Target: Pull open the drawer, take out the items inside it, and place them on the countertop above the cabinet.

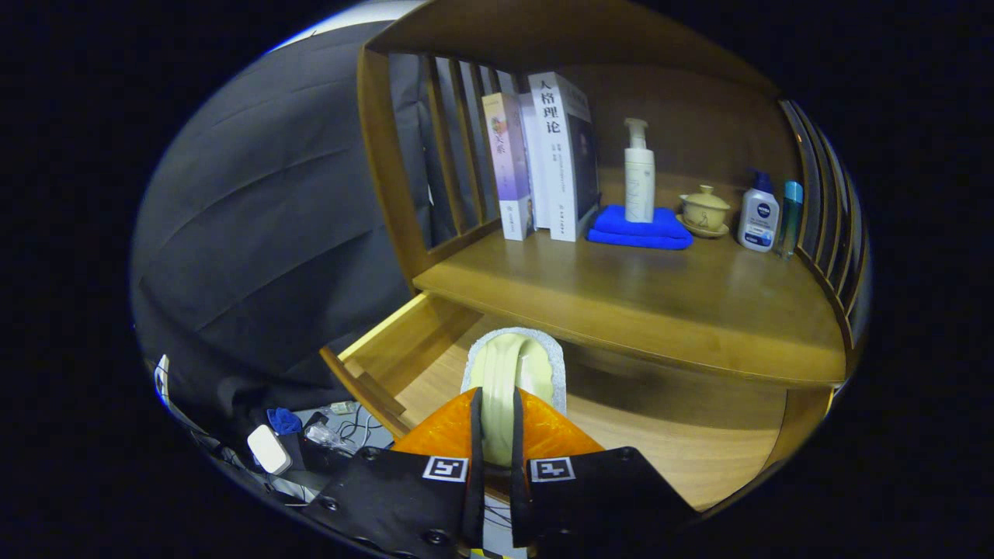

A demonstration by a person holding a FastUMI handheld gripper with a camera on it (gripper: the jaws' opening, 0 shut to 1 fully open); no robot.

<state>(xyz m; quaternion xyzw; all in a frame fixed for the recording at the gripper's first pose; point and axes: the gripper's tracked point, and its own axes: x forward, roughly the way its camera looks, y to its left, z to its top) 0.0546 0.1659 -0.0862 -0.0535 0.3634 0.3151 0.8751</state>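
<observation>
The drawer [435, 341] stands pulled open, so that step looks done. My claw [495, 435] is closed on the slipper [514, 373], both fingers pinching its pale strap, and I hold it over the open drawer, below the front edge of the bench [621, 299]. Setting it up on the bench is left, and I judge this about halfway. The slipper's long axis runs straight ahead along my fingers, its rounded end pointing away toward the bench. I see no other item on the drawer floor.
</observation>
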